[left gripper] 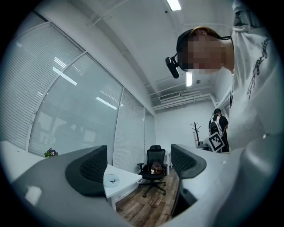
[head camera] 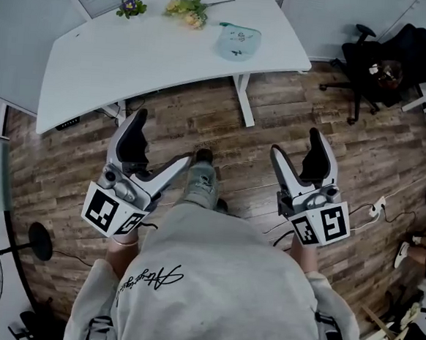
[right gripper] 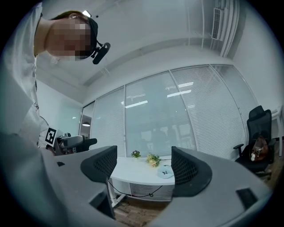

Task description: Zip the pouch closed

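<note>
Head view showed the pouch [head camera: 238,41] lying on the far table [head camera: 134,57]. The left gripper [head camera: 162,138] and right gripper [head camera: 297,141] hung near the body, jaws wide and empty, seemingly readied for approach.

Office, wht desk [head camera: 156,58], swivel chair [left gripper: 155,154], glass walls [right gripper: 151,115]

Your pouch [head camera: 238,41] lies flat on the white table [head camera: 134,57], near its right end, just beside the yellow flowers [head camera: 187,8]. It's pale blue-green with a small dark mark; you can't tell whether the zip is open
</note>
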Tool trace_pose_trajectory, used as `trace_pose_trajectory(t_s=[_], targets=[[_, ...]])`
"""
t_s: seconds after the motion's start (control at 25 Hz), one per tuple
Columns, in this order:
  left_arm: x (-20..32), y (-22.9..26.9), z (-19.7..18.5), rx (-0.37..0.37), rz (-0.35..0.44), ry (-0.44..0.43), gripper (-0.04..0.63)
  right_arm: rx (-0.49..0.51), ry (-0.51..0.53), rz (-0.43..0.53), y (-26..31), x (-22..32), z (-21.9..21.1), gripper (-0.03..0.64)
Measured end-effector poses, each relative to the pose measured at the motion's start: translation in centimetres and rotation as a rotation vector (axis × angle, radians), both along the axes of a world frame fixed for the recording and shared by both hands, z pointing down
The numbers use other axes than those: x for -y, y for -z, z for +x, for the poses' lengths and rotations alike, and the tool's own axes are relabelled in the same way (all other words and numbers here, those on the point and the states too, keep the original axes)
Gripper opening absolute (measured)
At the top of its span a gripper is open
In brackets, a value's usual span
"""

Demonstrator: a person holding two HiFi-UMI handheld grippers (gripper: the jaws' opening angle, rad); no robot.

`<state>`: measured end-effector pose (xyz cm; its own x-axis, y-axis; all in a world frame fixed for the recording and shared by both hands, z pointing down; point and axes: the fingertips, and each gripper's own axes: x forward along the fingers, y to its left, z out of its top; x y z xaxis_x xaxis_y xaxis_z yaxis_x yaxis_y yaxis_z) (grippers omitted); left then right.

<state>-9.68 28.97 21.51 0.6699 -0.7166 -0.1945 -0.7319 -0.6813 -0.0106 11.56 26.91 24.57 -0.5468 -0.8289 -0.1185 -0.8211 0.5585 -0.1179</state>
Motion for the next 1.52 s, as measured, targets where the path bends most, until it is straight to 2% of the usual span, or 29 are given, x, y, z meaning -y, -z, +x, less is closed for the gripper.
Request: trace_pose_trajectory(t_s=[0.24,0.56,0.88,1.12,1.52], targets=[[1.3,-0.6,-0.6,0.018,0.004,0.003,0.434,0.008,0.006,-0.009,-0.4,1.6,-0.6,0.365],[5.7,-0.6,-2.6,0.016,0.003,0.004,0.433,-0.022,0.034,0.015,0.2,5.6,-3.3,0.362],[11.7,-0.4,-1.8,0.011,0.012,-0.052,0.431,-0.011,-0.007,0.02,0.4,11.1,-3.0,0.357],[15.8,-1.7,-2.3,0.027,-0.02,-0.051,0.423,-0.02,0.006,0.007,-0.2,15.1,-4.2,0.356],[22.8,-2.1,-3.6,0.014,-0.039,-0.065,0.423,-0.041,-0.063,-0.005,0.4,20.5,-3.8,0.353]])
